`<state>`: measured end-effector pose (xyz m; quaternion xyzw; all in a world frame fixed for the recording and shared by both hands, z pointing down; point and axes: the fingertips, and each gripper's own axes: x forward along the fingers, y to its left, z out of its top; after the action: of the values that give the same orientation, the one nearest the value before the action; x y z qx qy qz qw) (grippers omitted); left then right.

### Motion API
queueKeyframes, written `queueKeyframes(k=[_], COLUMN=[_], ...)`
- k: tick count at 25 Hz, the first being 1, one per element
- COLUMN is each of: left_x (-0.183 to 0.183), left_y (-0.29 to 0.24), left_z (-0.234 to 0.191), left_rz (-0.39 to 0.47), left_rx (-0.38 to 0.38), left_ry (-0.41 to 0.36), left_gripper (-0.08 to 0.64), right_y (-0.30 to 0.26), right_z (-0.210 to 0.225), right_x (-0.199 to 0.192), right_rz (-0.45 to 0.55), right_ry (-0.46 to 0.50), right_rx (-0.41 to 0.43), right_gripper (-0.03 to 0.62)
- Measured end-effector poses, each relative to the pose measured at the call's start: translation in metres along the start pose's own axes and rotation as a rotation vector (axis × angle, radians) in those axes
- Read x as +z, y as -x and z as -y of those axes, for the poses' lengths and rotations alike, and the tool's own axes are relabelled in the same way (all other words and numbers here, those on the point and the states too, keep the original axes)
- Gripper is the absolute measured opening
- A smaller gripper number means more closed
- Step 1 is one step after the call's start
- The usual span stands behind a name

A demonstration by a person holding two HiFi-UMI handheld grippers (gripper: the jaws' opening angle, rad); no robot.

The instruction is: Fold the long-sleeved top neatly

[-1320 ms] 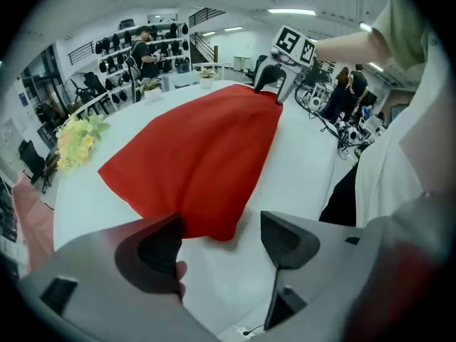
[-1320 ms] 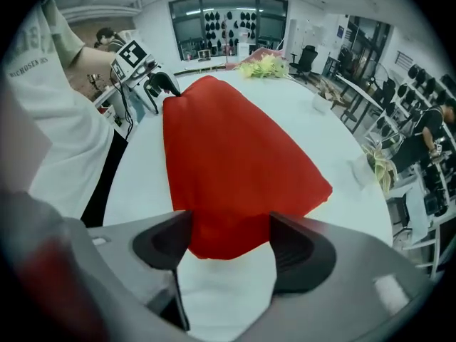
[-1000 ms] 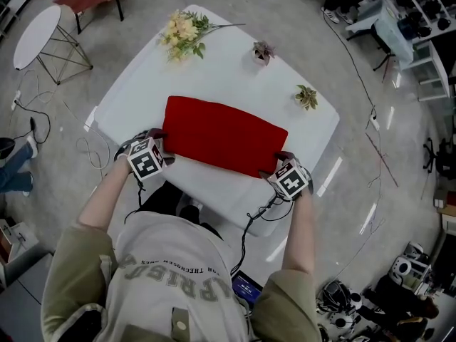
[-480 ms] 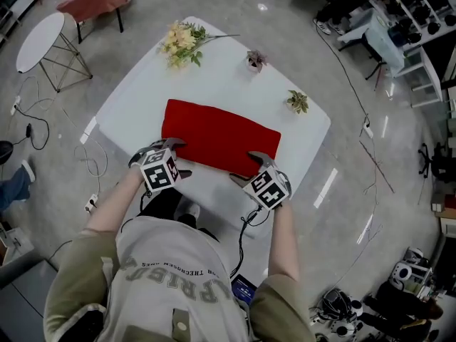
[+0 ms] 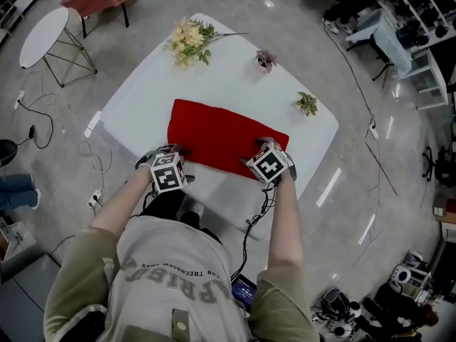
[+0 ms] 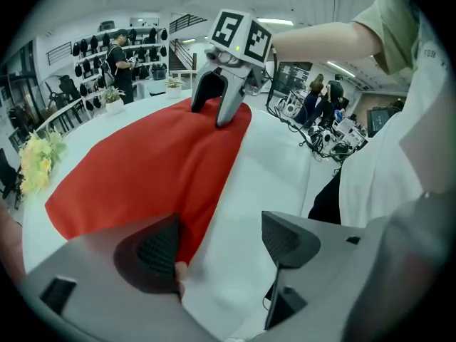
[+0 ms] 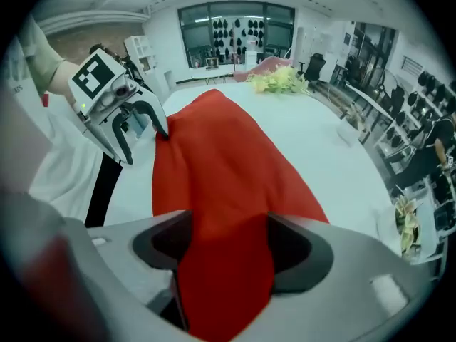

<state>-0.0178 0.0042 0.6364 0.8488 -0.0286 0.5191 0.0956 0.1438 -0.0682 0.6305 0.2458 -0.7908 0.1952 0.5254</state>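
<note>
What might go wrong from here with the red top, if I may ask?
1. The left tongs stand open, mostly over bare table, the red top just at one jaw; closing might miss it.
2. The right tongs straddle bunched cloth; lifting one side alone could skew the fold.

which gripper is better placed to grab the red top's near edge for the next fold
Right. The right gripper has the red top filling the gap between its open jaws; the left gripper has mostly bare table between its own.
</note>
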Motion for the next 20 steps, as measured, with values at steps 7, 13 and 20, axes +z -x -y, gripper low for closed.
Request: queueKeyframes(k=[7, 13, 20], left_x=[0.007, 0.055, 0.090], left_y=[0.016, 0.116, 0.191], left_z=[-0.003, -0.049, -0.042], left_rz=[0.075, 0.543, 0.876], left_rx=[-0.022, 0.331, 0.631], left_ry=[0.059, 0.306, 0.471], left_gripper=[0.342, 0.341, 0.337], right_y=[0.007, 0.119, 0.206], right_z=[0.003, 0.001, -0.036], right_x=[0.008, 0.036, 0.038], right_rz=[0.042, 0.630, 1.066], right_ry=[-0.062, -0.337, -0.586], right_rx=[-0.003, -0.264, -0.567], right_gripper=[0.331, 0.331, 0.330])
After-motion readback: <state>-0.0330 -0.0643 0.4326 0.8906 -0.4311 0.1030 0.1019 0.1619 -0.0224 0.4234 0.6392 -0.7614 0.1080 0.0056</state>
